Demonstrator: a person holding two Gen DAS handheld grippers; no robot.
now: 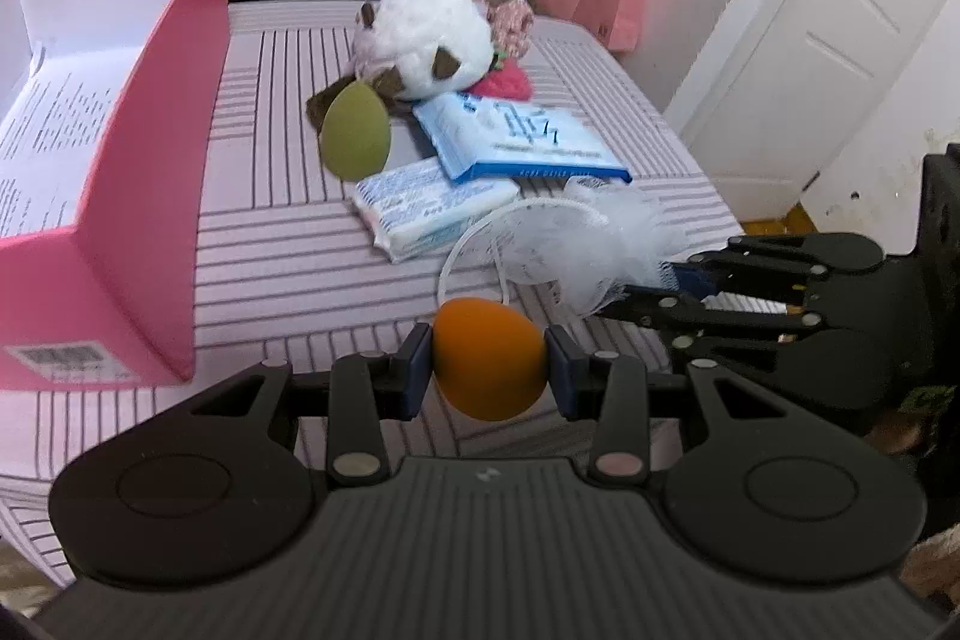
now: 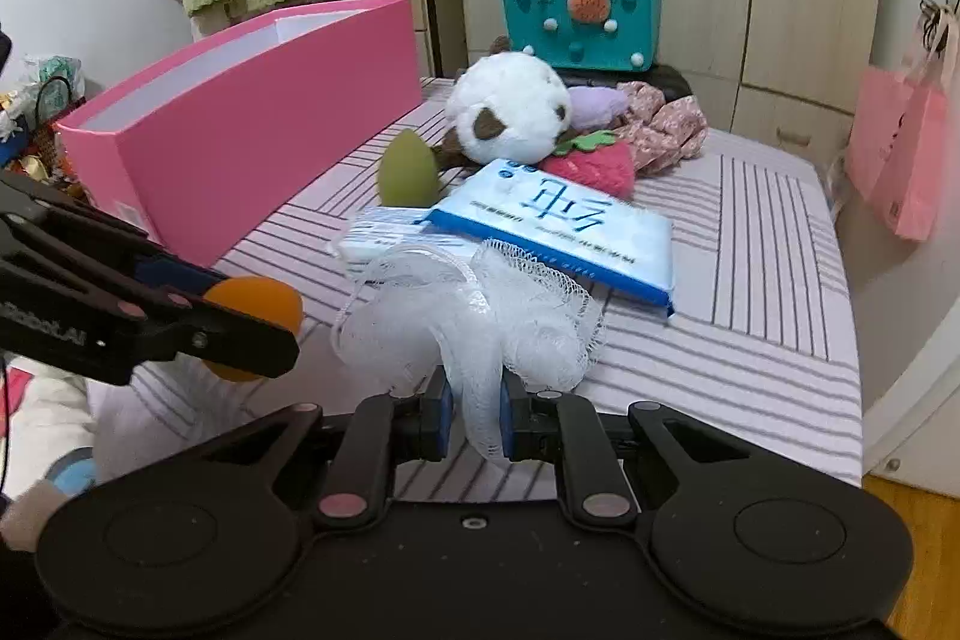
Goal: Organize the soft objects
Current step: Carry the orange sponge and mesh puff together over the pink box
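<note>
My left gripper [image 1: 489,370] is shut on an orange egg-shaped sponge [image 1: 489,358], held just above the striped bedspread [image 1: 288,268]; it also shows in the right wrist view [image 2: 258,304]. My right gripper [image 2: 474,418] is shut on a white mesh bath pouf [image 2: 468,310], also seen in the left wrist view [image 1: 576,238]. A green egg-shaped sponge [image 1: 355,131], a white plush toy [image 1: 426,40], two blue-white tissue packs [image 1: 516,136] and a red strawberry plush [image 2: 594,163] lie further back. An open pink box [image 1: 138,172] stands at left.
A teal felt bag [image 2: 579,16] sits on a black case behind the pile. Floral fabric [image 2: 666,124] lies beside the plush. Pink paper bags [image 2: 906,148] hang at right. A white door [image 1: 810,40] stands past the bed's right edge.
</note>
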